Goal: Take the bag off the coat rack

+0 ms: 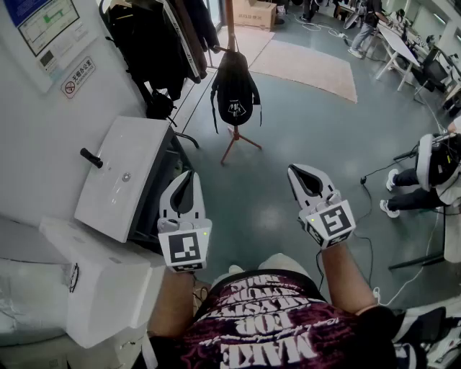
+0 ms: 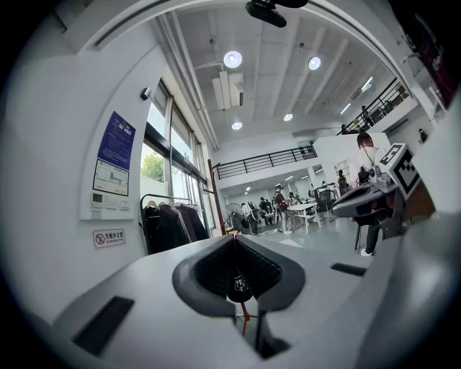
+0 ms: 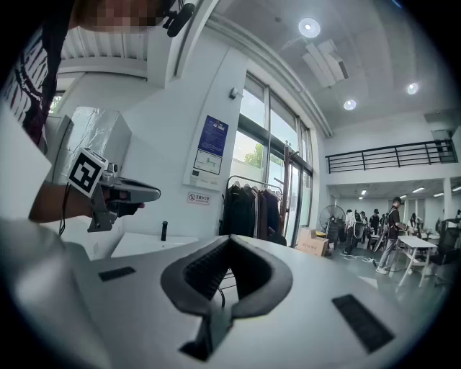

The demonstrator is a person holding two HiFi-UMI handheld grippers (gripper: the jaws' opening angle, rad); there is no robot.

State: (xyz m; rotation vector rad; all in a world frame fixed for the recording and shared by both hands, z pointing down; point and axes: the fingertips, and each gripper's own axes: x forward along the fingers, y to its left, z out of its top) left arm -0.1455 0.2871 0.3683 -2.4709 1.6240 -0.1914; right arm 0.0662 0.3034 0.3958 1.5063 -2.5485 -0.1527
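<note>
A black bag point(image 1: 235, 90) hangs by its straps on a wooden coat rack pole point(image 1: 229, 21) that stands on reddish tripod legs point(image 1: 238, 144). It is a good way ahead of both grippers. My left gripper point(image 1: 191, 176) and right gripper point(image 1: 294, 171) are held side by side at waist height, both shut and empty, and both point toward the rack. In the left gripper view the bag point(image 2: 238, 287) shows small through the gap behind the closed jaws of the left gripper point(image 2: 234, 238). The right gripper point(image 3: 229, 239) faces more toward the clothes rail, with the bag not in its view.
A white cabinet point(image 1: 124, 176) with a black handle stands close on the left. A rail of dark coats point(image 1: 162, 36) hangs behind the rack. A seated person point(image 1: 432, 173) and floor cables point(image 1: 374, 173) are at the right. A rug point(image 1: 306, 65) and a cardboard box point(image 1: 254, 13) lie beyond.
</note>
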